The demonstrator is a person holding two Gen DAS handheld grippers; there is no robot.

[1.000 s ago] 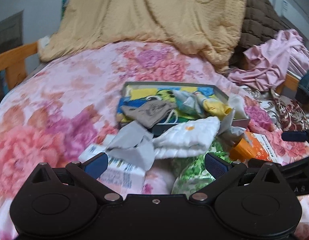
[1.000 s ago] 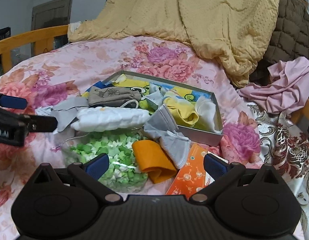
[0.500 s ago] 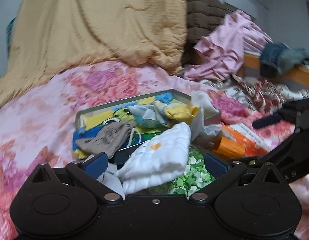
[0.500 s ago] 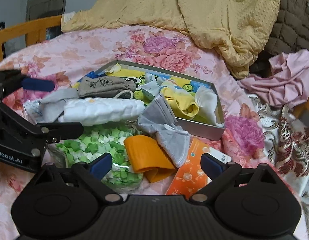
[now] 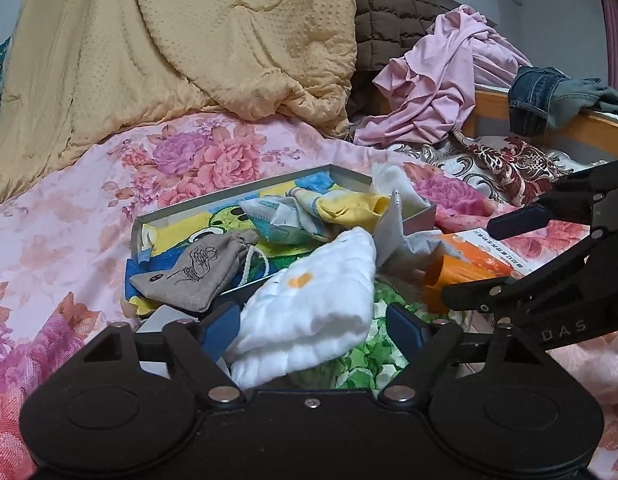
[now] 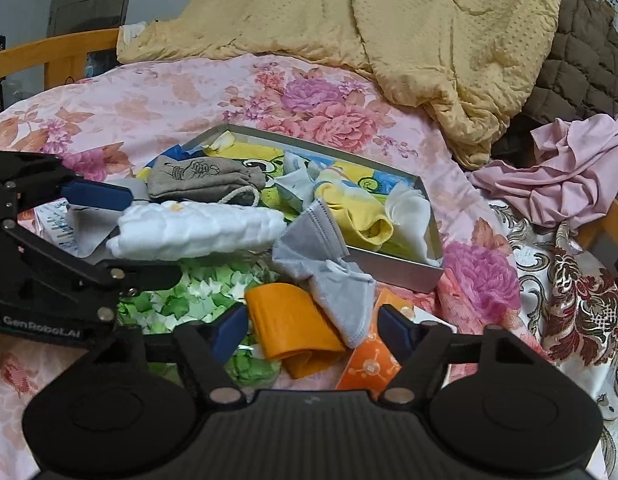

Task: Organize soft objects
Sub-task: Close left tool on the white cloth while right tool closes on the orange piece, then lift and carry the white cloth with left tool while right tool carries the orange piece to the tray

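A white quilted cloth (image 5: pixel 317 304) lies on a green-and-white bundle (image 6: pixel 197 300) in front of a shallow metal tin (image 6: pixel 389 262). My left gripper (image 5: pixel 312 330) straddles this cloth; its jaws are closing, and only the left pad is at the cloth's edge. From the right wrist view, the left gripper (image 6: pixel 153 236) has one finger above and one below the cloth. My right gripper (image 6: pixel 313 332) is closing around a folded orange cloth (image 6: pixel 293 324) and a grey sock (image 6: pixel 333 280), with small gaps at both pads. A grey drawstring pouch (image 5: pixel 197 268) and a yellow sock (image 5: pixel 349 208) rest in the tin.
All of this sits on a pink floral bedspread (image 5: pixel 89 208). A yellow quilt (image 5: pixel 189 40), a brown quilt (image 6: pixel 581 64) and a pink garment (image 5: pixel 437 92) are heaped behind. Jeans (image 5: pixel 541 96) hang on the wooden bed rail (image 5: pixel 605 128). An orange packet (image 6: pixel 369 368) lies beneath the sock.
My left gripper came in low over the white cloth, rolling as it moved, and its jaws narrowed. The right gripper stayed in place while its jaws narrowed around the orange cloth and grey sock.
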